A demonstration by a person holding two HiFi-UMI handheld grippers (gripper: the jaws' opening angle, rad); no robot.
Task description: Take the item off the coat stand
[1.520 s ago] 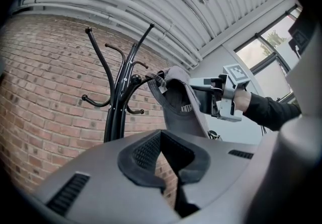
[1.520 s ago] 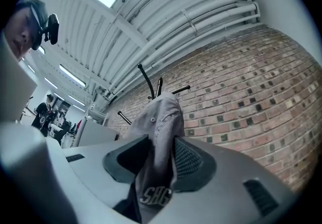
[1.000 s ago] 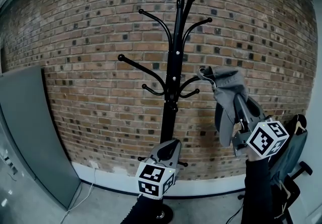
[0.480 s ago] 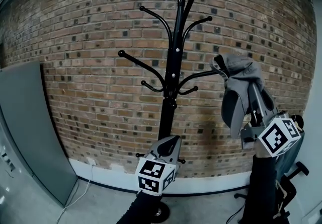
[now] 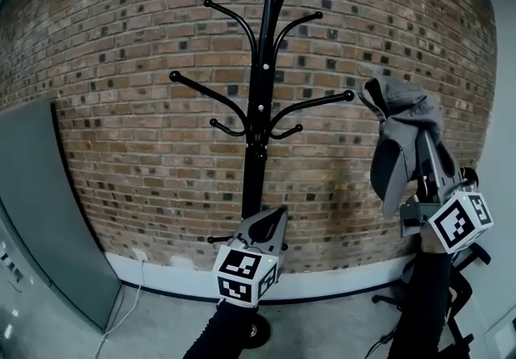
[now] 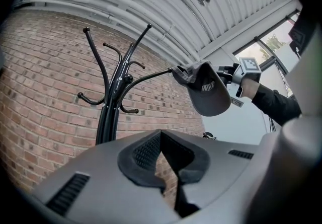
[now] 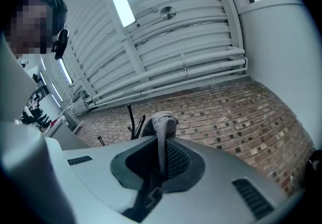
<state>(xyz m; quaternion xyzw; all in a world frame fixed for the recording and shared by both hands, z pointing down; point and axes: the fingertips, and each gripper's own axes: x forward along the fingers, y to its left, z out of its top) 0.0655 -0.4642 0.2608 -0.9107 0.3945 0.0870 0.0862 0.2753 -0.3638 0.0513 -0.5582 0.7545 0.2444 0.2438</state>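
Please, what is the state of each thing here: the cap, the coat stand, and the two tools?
Grey cap: gripped, hanging limp beside the tip of one stand arm; whether it touches the arm I cannot tell.
Coat stand: upright, other hooks bare.
Right tool: shut on the grey cap.
Left tool: shut, empty, held low before the stand.

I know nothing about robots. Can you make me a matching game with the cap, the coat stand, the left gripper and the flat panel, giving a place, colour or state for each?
Things:
1. cap
2. coat stand
3. left gripper
4. flat panel

Descriptions:
A. black, in front of the brick wall
B. shut, holding nothing
C. grey, at the far left
D. clamped in the right gripper

Pairs: 1-D, 2-A, 3-B, 4-C
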